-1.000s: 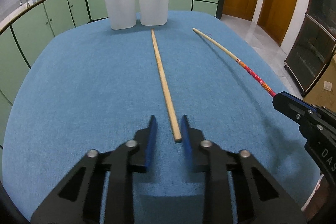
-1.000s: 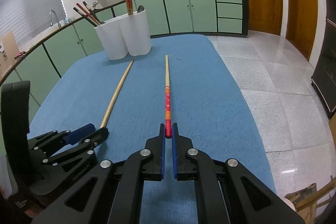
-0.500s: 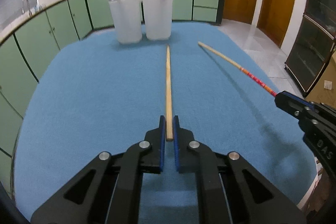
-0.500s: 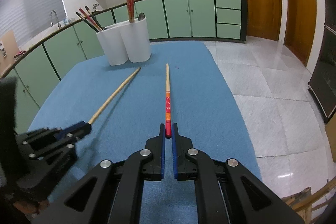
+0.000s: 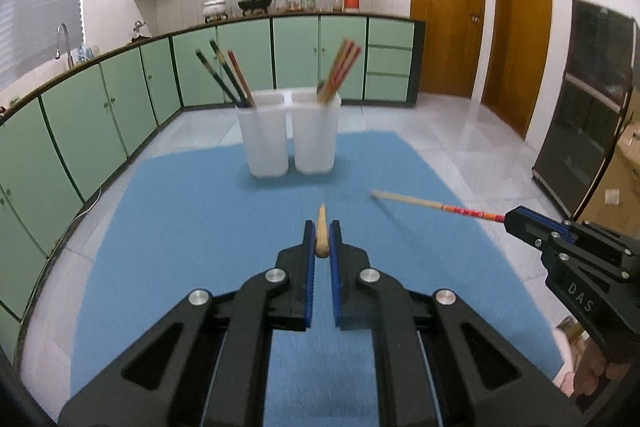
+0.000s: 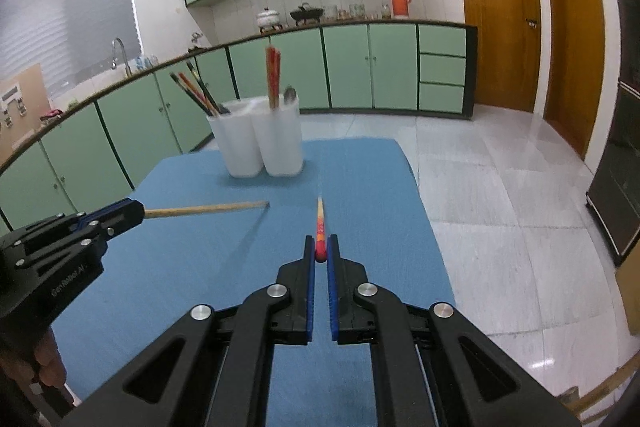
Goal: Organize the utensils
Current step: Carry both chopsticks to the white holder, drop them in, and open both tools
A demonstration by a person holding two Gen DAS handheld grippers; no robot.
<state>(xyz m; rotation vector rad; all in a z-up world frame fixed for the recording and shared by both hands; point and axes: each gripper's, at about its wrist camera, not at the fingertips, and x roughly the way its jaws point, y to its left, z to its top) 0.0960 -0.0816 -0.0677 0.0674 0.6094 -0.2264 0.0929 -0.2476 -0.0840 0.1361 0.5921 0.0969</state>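
Observation:
My left gripper (image 5: 322,233) is shut on the thick end of a plain wooden chopstick (image 5: 321,231), which points forward above the blue mat (image 5: 180,227). My right gripper (image 6: 319,247) is shut on the red end of a red-patterned chopstick (image 6: 320,227), also lifted off the mat. Each gripper shows in the other's view: the right gripper (image 5: 516,217) with its red-patterned chopstick (image 5: 432,205), the left gripper (image 6: 134,211) with its plain chopstick (image 6: 208,209). Two joined white holders (image 5: 290,135) stand at the mat's far end, dark chopsticks in the left one, red ones in the right.
The mat covers a table with tiled floor (image 6: 500,187) to the right and beyond. Green cabinets (image 5: 100,115) curve along the left and back. Wooden doors (image 5: 448,15) and a dark cabinet (image 5: 588,115) stand at the right.
My left gripper closed on the plain chopstick that lay on the mat. Both grippers then rose, lifting their chopsticks off the mat and tilting them up toward the holders.

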